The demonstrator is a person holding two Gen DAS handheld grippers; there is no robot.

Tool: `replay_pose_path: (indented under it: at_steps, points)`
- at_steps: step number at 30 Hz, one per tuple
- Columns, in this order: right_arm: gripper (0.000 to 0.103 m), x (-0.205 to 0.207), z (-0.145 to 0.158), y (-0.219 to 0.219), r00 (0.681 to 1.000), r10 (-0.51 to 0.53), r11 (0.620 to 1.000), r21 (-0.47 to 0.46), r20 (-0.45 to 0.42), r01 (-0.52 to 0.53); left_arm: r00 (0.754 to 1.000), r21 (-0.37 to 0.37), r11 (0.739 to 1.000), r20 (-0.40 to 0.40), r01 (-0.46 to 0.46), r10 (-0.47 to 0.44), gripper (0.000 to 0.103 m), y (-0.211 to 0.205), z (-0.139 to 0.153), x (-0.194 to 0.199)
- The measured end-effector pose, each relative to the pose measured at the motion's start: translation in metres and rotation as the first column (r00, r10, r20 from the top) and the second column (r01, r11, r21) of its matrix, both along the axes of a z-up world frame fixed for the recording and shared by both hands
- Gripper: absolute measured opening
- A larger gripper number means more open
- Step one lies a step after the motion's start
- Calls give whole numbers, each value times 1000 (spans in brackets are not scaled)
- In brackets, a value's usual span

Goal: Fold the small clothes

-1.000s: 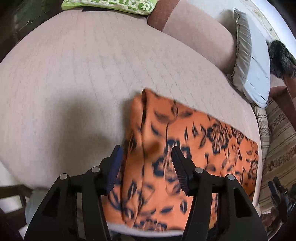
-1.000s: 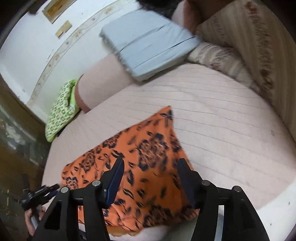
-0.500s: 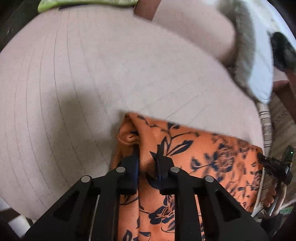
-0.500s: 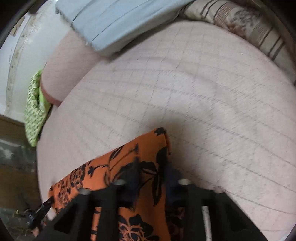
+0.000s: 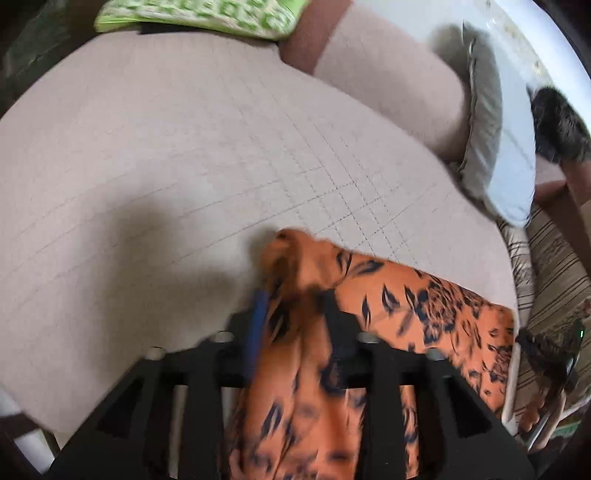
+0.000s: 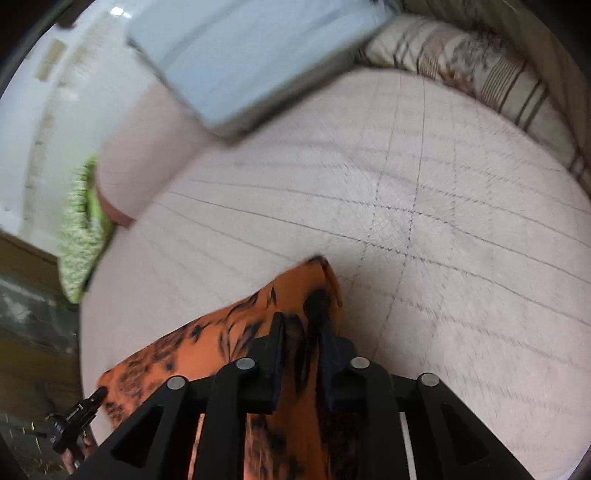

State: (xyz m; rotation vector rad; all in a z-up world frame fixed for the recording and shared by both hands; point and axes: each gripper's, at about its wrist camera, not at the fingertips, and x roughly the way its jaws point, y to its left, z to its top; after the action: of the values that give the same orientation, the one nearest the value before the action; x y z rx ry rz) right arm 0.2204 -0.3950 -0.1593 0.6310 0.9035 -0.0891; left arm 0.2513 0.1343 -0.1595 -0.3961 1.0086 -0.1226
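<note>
An orange cloth with a dark floral print (image 5: pixel 424 306) lies on the pink quilted bed (image 5: pixel 166 166). My left gripper (image 5: pixel 295 306) is shut on its left corner, which bunches up between the jaws. In the right wrist view my right gripper (image 6: pixel 301 332) is shut on the other corner of the same cloth (image 6: pixel 207 347). The cloth stretches between the two grippers near the bed's front edge. The right gripper also shows at the right edge of the left wrist view (image 5: pixel 550 354), and the left gripper shows at the lower left of the right wrist view (image 6: pixel 74 417).
A pink bolster (image 5: pixel 388 74) and a grey-blue pillow (image 5: pixel 495 147) lie at the far side of the bed. A green patterned cushion (image 5: pixel 207 14) sits at the far left corner. Striped cushions (image 6: pixel 461 62) line the right side. The pink bed (image 6: pixel 443 240) stretches beyond the cloth.
Both grippers were open above the cloth, then came down and shut on its two corners. Now they lift the held corners, and the views are blurred by motion.
</note>
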Motion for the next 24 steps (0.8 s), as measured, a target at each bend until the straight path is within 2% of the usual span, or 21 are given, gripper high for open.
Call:
replay_pose_path:
  at_steps: [1,2,3,6,8,11,12,13,14,16,18,20,22,24]
  points:
    - [26,-17,8,2,1000,-1,1000,-16,14,1,1000,-4,1000,9,-17,17,56,2,4,-15]
    - [39,-29,10,3,1000,-1,1000,-20,17,2,999,-7,1000,19,-27,28,57,6,5,-36]
    - [42,-49,12,5,1000,-2,1000,-14,29,2,1000,-10,1000,15,-26,26,58,6,4,-49]
    - [42,-98,6,22,999,48,999,15,20,-48,999,-28,1000,-42,-10,9,58,-1,-10,-90]
    - [42,-122,-4,34,998,57,998,30,4,-57,997,-7,1000,-71,13,-14,58,-16,-22,-101]
    - [42,-142,-26,52,994,89,996,-17,-69,-90,993,17,1000,-119,4,-1,56,-30,-41,-107]
    - [35,-143,-35,55,991,81,995,-41,-108,-86,993,15,1000,-114,5,-3,40,-35,-43,-108]
    - [29,-145,-41,56,989,85,995,-41,-118,-90,993,29,1000,-114,5,-2,14,-38,-45,-109]
    - [18,-144,-43,57,989,97,994,-38,-114,-102,992,51,999,-127,11,-5,10,-41,-46,-111]
    - [15,-146,-39,60,989,88,993,-72,-116,-96,992,49,999,-126,14,-8,8,-40,-41,-114]
    - [13,-155,-20,66,993,85,990,-110,-78,-93,997,67,997,-71,27,-22,7,-40,-26,-123]
    - [12,-163,-2,72,996,75,985,-153,-51,-82,998,127,991,-48,34,-28,7,-44,-23,-126]
    - [12,-157,0,73,996,71,978,-194,-62,-82,997,164,986,-77,20,-8,7,-40,-41,-120]
    - [12,-142,-23,71,987,66,969,-229,-143,-98,989,114,993,-146,16,0,8,-31,-62,-115]
